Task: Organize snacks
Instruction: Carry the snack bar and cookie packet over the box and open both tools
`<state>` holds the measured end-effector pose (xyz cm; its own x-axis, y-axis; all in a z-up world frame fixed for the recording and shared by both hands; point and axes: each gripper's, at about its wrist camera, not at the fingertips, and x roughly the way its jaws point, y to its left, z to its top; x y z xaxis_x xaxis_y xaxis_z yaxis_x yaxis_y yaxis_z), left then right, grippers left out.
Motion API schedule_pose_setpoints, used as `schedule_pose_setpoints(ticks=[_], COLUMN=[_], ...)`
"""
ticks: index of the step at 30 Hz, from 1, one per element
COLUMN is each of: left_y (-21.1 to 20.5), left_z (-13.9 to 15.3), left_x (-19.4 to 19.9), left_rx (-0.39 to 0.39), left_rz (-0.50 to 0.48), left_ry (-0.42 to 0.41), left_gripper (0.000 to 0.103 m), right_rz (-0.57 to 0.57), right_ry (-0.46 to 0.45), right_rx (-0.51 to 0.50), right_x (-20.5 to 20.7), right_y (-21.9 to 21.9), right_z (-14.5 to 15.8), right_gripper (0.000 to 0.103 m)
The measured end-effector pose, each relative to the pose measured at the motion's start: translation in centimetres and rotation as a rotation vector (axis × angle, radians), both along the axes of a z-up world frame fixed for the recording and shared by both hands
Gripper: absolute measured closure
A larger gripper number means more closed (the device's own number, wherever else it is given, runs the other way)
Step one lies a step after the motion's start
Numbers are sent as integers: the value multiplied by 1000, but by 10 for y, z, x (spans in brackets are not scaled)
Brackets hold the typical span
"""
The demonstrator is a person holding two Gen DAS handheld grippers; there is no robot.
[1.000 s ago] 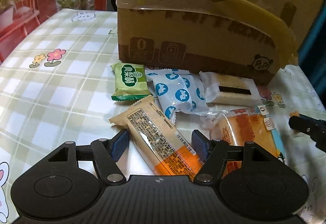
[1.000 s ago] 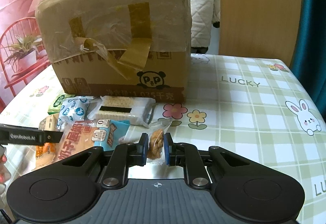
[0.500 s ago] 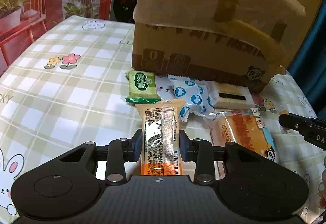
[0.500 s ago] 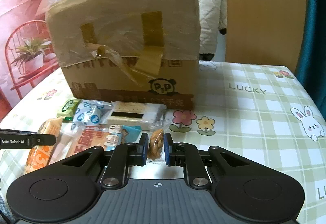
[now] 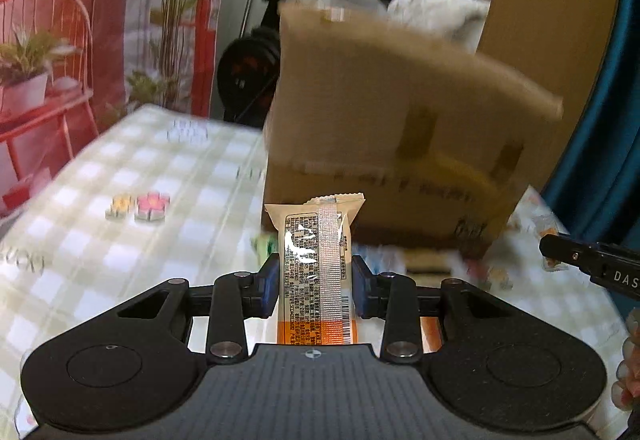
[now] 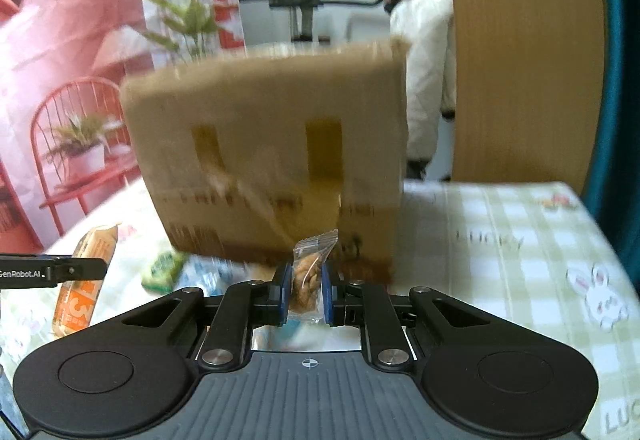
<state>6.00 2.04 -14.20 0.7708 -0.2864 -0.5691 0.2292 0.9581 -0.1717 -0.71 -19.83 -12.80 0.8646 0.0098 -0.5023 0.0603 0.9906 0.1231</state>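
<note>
Here, a long wrapped bar (image 5: 316, 264) is pinched across its middle by the left gripper (image 5: 315, 286), and a small clear snack bag (image 6: 307, 276) by the right gripper (image 6: 305, 294); both are held clear of the table (image 6: 520, 240), presumably for dropping into the cardboard box (image 6: 272, 159) just ahead.

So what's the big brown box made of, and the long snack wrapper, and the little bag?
The box looks like matte brown cardboard, patched with darker tape strips. The long wrapper looks like glossy plastic film: it glints and has a crimped, zigzag end. The little bag looks like clear thin plastic, since the brown snack shows through. The blur leaves finer detail open.
</note>
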Motion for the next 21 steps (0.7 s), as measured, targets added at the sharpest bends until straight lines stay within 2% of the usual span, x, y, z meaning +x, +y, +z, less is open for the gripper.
schedule_pose_setpoints(ticks=[7, 11, 13, 17, 21], left_y=[-4, -19, -26, -46, -69], left_z=[58, 95, 109, 128, 127], left_x=[20, 42, 58, 94, 130], left_rx=[-12, 26, 18, 12, 14], left_rz=[-32, -45, -57, -77, -89], left_ry=[-141, -237, -259, -285, -236], left_gripper=[65, 65, 65, 65, 65], right_rz=[26, 32, 28, -5, -43], right_ry=[-131, -185, -196, -165, -106], right_rx=[-12, -9, -19, 4, 28], right_x=[22, 48, 65, 105, 137], right_y=[-8, -18, -21, -33, -40], right_z=[62, 95, 106, 112, 100], right_gripper=[88, 88, 88, 88, 88])
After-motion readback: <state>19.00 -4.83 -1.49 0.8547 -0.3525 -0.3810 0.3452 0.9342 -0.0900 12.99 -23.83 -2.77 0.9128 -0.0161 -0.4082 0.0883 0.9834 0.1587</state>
